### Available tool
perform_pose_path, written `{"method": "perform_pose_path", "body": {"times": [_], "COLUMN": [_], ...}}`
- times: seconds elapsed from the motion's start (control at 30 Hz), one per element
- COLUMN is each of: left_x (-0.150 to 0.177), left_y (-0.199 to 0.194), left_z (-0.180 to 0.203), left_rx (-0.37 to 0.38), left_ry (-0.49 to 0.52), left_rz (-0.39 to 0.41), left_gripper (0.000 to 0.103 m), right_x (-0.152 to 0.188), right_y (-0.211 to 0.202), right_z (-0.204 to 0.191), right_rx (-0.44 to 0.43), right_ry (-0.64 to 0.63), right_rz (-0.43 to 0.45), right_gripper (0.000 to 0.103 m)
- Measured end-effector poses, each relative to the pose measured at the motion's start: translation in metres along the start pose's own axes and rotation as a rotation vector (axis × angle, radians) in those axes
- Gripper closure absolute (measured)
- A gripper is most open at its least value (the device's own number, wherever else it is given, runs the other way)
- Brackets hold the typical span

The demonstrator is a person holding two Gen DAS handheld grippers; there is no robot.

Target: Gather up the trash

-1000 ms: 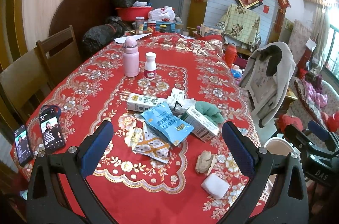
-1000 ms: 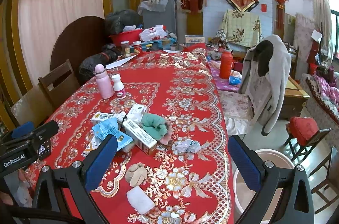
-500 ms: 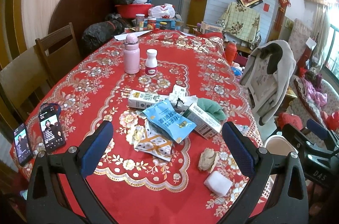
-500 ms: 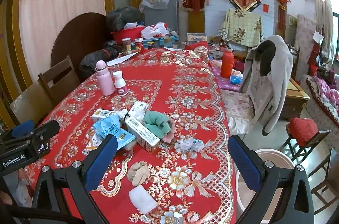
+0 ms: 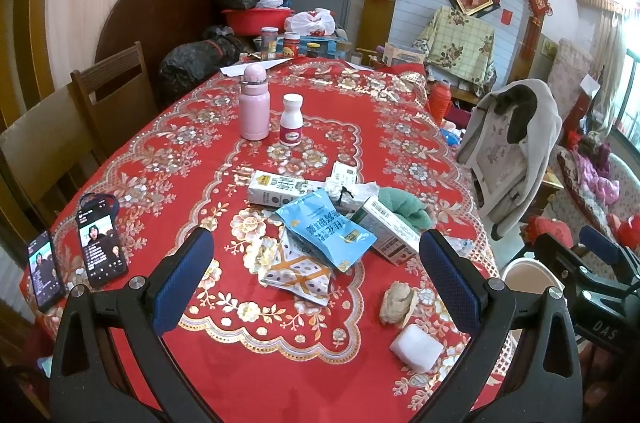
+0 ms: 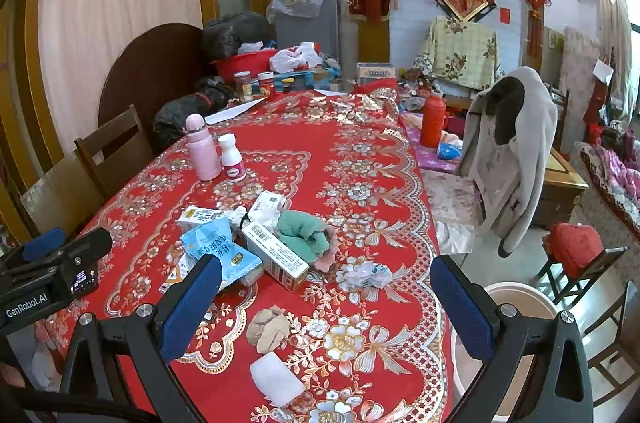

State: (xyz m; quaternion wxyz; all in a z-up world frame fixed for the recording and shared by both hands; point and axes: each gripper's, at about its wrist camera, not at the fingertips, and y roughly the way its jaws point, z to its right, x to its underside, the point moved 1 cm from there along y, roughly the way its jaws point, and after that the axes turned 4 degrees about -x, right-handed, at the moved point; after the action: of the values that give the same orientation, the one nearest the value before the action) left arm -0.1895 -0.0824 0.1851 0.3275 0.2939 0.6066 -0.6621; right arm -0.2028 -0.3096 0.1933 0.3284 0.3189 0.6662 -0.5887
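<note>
Blue foil catches the eye first: a crinkled blue snack packet [image 5: 325, 227] tops the litter heaped mid-table on the red, gold-flowered tablecloth [image 5: 168, 159], lying over a patterned white wrapper [image 5: 298, 273], between a white milk carton [image 5: 276, 187] and a barcoded white box [image 5: 390, 231] that leans against a crumpled green cloth [image 5: 404, 205]. Nearer the table's edge sit a wadded beige tissue [image 6: 269, 327] and a white foam block [image 6: 276, 379], with a crumpled pale wrapper [image 6: 366, 275] to the right. The left gripper [image 5: 316, 289] and the right gripper [image 6: 326, 307] hover above the near edge, blue-padded jaws spread wide and holding nothing. A round beige bin [image 6: 520, 307] stands on the floor beside the table; a pink flask [image 5: 254, 107] and a white pill bottle [image 5: 291, 119] stand beyond the heap.
</note>
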Motion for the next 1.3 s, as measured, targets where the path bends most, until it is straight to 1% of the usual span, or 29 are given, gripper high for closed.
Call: {"method": "perform_pose_path", "body": {"times": [0.33,0.9,1.13,1.3], "left_x": [0.004,0.003,0.016,0.015], "left_y": [0.001,0.001,0.002,0.011], "left_z": [-0.001,0.001,-0.001,0.002], "left_rx": [-0.001,-0.002,-0.010,-0.012], "left_ry": [0.002,0.001,-0.002,-0.003], "left_rz": [-0.009,-0.010,-0.029,-0.044], "left_gripper": [0.001,0.001,0.001,0.001], "right_x": [0.000,-0.001,0.002,0.007], "right_y": [0.002,0.005,0.009,0.014], "right_z": [0.000,0.005,0.009,0.009], "right_rx": [-0.014,-0.009,-0.007,-0.006], "right_ry": [0.005,0.004,0.007,-0.002], "right_rz": [-0.010,-0.015,-0.027,-0.050], "right_gripper": [0.000,0.000,0.000,0.000]}}
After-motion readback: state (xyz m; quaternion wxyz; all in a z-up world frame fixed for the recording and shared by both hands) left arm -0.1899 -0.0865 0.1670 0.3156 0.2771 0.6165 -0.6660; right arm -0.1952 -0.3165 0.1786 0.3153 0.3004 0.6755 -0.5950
